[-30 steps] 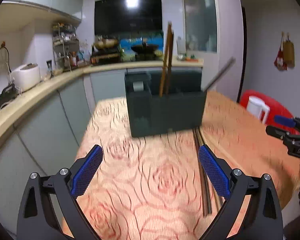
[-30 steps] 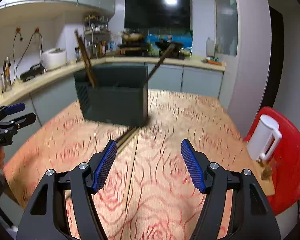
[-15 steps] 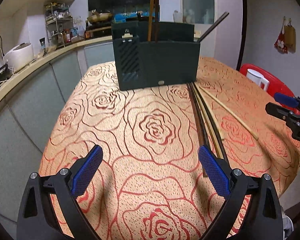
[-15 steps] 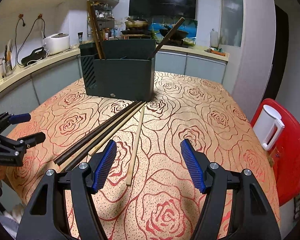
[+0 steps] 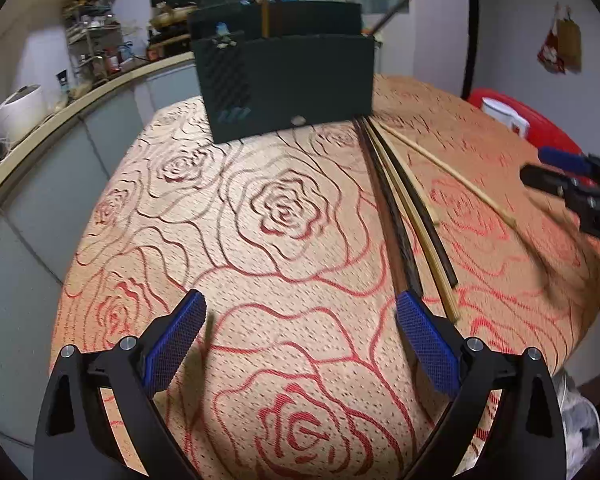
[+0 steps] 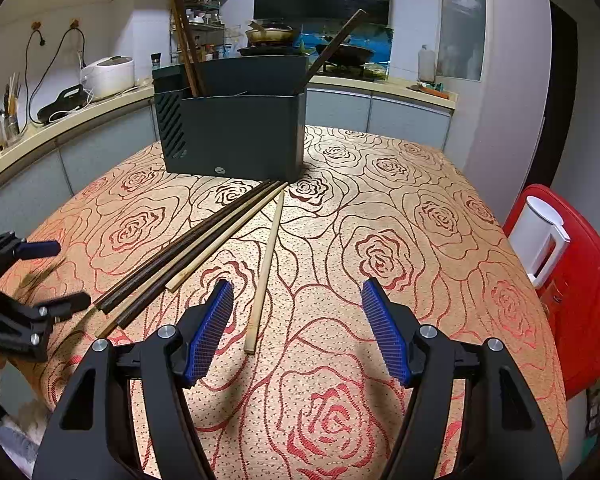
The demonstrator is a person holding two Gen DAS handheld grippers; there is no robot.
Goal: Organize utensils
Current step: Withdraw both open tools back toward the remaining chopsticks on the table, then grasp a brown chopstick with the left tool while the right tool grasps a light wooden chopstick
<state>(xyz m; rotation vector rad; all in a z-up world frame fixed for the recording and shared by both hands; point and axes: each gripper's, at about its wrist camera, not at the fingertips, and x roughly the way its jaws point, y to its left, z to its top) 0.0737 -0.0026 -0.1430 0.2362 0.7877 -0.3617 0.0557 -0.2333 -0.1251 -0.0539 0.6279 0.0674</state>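
A dark utensil holder point(image 6: 236, 128) stands at the far side of the table, with chopsticks point(image 6: 184, 36) upright in it; it also shows in the left wrist view point(image 5: 288, 84). Several dark and pale chopsticks point(image 6: 192, 248) lie bundled on the rose-patterned cloth, also seen in the left wrist view point(image 5: 404, 208). One pale chopstick point(image 6: 266, 268) lies apart, just ahead of my right gripper point(image 6: 298, 328). My right gripper is open and empty. My left gripper point(image 5: 300, 340) is open and empty, low over the cloth, left of the bundle's near ends.
A red stool point(image 6: 580, 280) with a white mug point(image 6: 544, 236) stands right of the table. A kitchen counter point(image 6: 60, 124) with a rice cooker point(image 6: 108, 74) runs along the left. The table edge point(image 5: 72, 264) curves close on the left.
Both grippers have tilted down and moved lower toward the table. The holder now sits farther up in both views and the loose chopsticks lie closer to the fingers.
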